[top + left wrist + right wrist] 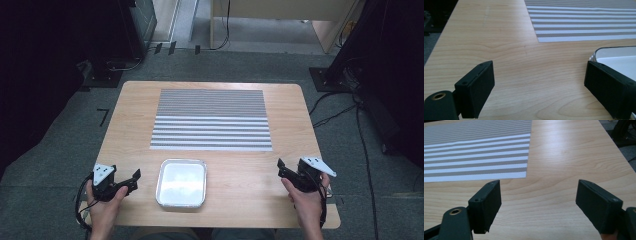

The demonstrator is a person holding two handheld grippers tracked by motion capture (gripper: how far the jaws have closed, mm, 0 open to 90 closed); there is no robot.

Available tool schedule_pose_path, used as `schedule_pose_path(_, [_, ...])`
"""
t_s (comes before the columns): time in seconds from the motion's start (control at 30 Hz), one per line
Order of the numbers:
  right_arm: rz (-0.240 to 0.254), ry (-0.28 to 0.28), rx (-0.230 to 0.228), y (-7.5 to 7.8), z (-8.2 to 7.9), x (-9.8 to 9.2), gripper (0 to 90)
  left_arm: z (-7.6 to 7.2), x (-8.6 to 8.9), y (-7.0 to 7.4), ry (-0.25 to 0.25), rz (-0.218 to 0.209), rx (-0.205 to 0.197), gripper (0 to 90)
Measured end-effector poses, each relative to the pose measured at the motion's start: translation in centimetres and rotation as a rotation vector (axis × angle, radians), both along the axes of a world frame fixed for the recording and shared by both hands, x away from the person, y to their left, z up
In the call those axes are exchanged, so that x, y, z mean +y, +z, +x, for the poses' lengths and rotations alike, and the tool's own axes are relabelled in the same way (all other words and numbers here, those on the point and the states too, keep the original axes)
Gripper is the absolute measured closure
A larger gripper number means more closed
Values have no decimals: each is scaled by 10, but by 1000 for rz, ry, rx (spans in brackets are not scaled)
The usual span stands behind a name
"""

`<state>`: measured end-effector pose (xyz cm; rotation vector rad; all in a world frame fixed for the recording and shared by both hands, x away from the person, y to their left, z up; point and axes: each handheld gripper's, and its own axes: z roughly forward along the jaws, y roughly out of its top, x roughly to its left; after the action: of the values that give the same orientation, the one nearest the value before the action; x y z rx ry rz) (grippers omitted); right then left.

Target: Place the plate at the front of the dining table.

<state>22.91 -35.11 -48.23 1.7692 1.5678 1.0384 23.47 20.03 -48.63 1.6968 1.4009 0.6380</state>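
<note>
A grey and white striped placemat [211, 120] lies flat on the far half of the wooden table [130, 115]. In front of it, near the table's front edge, sits an empty square foil tray [181, 183]. My left gripper [131, 181] rests low at the front left, just left of the tray, open with nothing between its jaws [539, 85]; the tray's rim [609, 50] shows beside its right jaw. At the front right my right gripper [283, 169] is open and empty over bare wood [537, 202], with the placemat's near corner [499, 167] ahead of it.
The table stands on grey carpet. Cables [360, 125] run over the floor at the right, and dark equipment stands [110, 70] sit beyond the far left corner. A wooden desk [280, 20] is at the back.
</note>
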Motion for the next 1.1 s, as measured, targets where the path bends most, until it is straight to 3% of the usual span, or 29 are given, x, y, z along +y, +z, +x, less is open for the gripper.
schedule_pose_path(0.07, [10, 9, -1, 2, 0, 5, 207, -2, -3, 2, -4, -5, -9, 136])
schedule_pose_path(0.3, [13, 24, -9, 6, -1, 17, 248, -6, -10, 10, -19, -19, -30, 136])
schedule_pose_path(0.7, [50, 66, -25, 13, -3, 43, 265, -12, -15, 16, -44, -93, -37, 138])
schedule_pose_path(1.1, [40, 114, -32, 18, -6, 69, 270, -13, -27, 16, -73, -89, -33, 139])
